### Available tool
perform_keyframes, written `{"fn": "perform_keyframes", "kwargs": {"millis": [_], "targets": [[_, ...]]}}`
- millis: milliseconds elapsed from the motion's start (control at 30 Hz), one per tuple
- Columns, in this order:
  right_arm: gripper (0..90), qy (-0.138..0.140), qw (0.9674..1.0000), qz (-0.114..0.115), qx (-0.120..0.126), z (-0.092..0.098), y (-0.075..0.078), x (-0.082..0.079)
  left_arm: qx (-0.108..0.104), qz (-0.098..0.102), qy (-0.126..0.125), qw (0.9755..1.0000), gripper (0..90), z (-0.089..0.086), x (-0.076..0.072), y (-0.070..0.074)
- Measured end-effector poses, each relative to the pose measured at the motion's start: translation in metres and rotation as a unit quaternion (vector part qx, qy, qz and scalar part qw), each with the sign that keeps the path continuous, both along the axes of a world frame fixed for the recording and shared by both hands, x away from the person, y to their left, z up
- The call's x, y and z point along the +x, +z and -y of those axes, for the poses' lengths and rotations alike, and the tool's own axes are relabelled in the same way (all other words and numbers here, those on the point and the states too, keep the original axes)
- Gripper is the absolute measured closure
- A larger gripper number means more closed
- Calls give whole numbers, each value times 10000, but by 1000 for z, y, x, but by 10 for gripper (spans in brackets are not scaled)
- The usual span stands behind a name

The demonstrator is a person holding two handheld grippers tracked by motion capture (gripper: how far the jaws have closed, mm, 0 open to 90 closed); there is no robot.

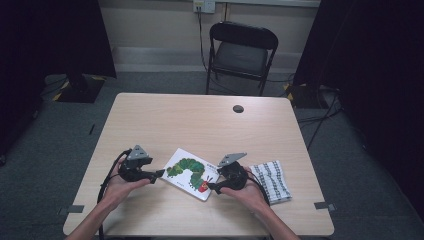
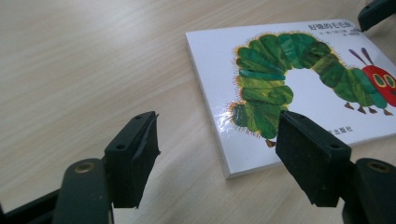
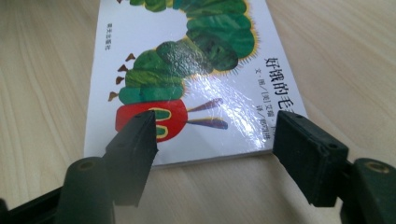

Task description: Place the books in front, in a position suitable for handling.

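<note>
A white picture book (image 1: 190, 173) with a green caterpillar on its cover lies flat near the table's front edge. My left gripper (image 1: 157, 175) is held low at the book's left edge, jaws open and empty. In the left gripper view the book (image 2: 289, 88) lies ahead and to the right of the open left gripper (image 2: 217, 135). My right gripper (image 1: 213, 186) sits at the book's right end, also open. The right gripper view has the book's short edge (image 3: 187, 79) just beyond the open right gripper (image 3: 215, 133), near the caterpillar's red head.
A folded white cloth with black checks (image 1: 272, 180) lies just right of the right hand. A small black round cap (image 1: 238, 108) sits in the table (image 1: 200, 125) toward its far side. A black folding chair (image 1: 242, 50) stands behind the table.
</note>
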State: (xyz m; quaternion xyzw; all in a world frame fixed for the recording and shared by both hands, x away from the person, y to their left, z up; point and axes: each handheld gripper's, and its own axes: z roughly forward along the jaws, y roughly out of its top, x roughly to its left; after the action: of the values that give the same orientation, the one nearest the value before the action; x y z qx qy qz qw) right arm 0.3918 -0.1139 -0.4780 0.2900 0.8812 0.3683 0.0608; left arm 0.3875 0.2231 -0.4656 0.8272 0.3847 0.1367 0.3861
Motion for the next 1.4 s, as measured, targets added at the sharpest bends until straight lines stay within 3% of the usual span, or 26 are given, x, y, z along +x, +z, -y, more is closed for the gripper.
{"fn": "perform_keyframes", "kwargs": {"millis": [100,200,367,467,600,733,967,1033,1400], "targets": [[304,7,10000,-19,29,0,0,0,-67,-169,-6,9998,296,7,3,-8],[304,-61,9999,-31,102,1,-1,0,14,-90,-130,9999,285,15,3,-10],[269,-104,9998,-80,-117,-1,-3,-6,10,-125,-160,9998,316,16,4,-15],[268,-133,9999,-89,10,2,-6,-8,-150,-223,-253,9993,337,16,5,-20],[275,-178,9998,-65,-28,1,-6,-5,-351,-258,-380,9983,378,19,4,-24],[279,-203,9996,-82,-154,-2,-4,3,-336,-203,-333,9987,364,21,4,-24],[297,-337,9992,-85,-172,-3,-3,16,-223,-248,-353,9988,358,24,5,-21],[296,-395,9990,14,-211,-4,-3,21,-202,-271,-310,9989,358,27,4,-20],[302,-640,9979,-86,-28,7,-6,37,-204,-387,-604,9972,403,31,-1,-19]]}}
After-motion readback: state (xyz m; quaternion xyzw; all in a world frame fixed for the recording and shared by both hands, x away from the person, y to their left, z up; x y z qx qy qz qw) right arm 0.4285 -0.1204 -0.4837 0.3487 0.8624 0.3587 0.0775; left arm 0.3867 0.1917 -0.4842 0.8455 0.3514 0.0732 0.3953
